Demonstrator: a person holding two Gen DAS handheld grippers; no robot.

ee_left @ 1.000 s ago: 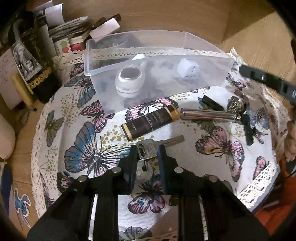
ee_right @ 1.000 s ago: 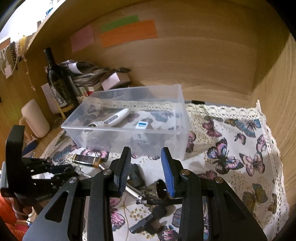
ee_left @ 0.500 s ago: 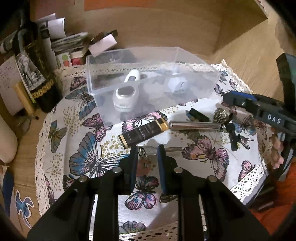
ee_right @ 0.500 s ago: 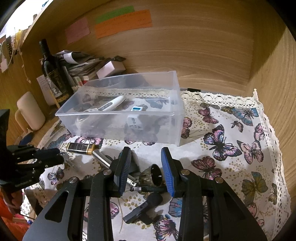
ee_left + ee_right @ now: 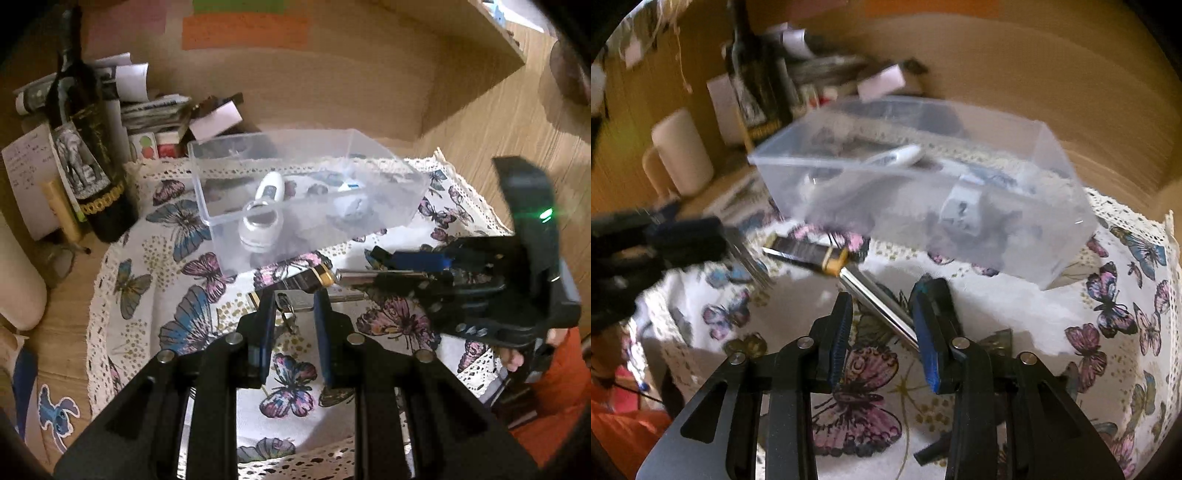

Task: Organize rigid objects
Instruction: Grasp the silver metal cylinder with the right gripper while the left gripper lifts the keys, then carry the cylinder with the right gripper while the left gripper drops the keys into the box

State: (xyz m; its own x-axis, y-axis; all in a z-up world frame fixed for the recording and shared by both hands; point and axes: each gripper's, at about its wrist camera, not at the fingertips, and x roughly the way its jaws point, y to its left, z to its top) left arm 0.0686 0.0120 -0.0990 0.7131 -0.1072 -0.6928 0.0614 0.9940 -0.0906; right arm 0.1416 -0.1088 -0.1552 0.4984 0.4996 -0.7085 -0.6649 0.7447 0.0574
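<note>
A clear plastic box [image 5: 391, 206] [image 5: 1063, 236] stands on the butterfly cloth and holds a white thermometer [image 5: 269, 190] and a small white charger [image 5: 962, 206]. In front of it lie a black and gold tube [image 5: 295, 280] [image 5: 805, 253] and a silver metal pen [image 5: 879, 302]. My left gripper [image 5: 294, 308] holds a silver key [image 5: 301, 300] with its ring between its fingers, lifted off the cloth. My right gripper [image 5: 881, 312] is open and hovers low over the silver pen. It also shows in the left wrist view [image 5: 410, 264].
A dark wine bottle [image 5: 88, 158], papers and small boxes [image 5: 155, 110] crowd the back left. A cream cylinder [image 5: 681, 151] stands at the left. Wooden walls close the back and right. A black clip [image 5: 932, 448] lies near the cloth's front.
My left gripper closed on the key and lifted it back and up. My right gripper swung left and down over the silver pen; its view is blurred by motion.
</note>
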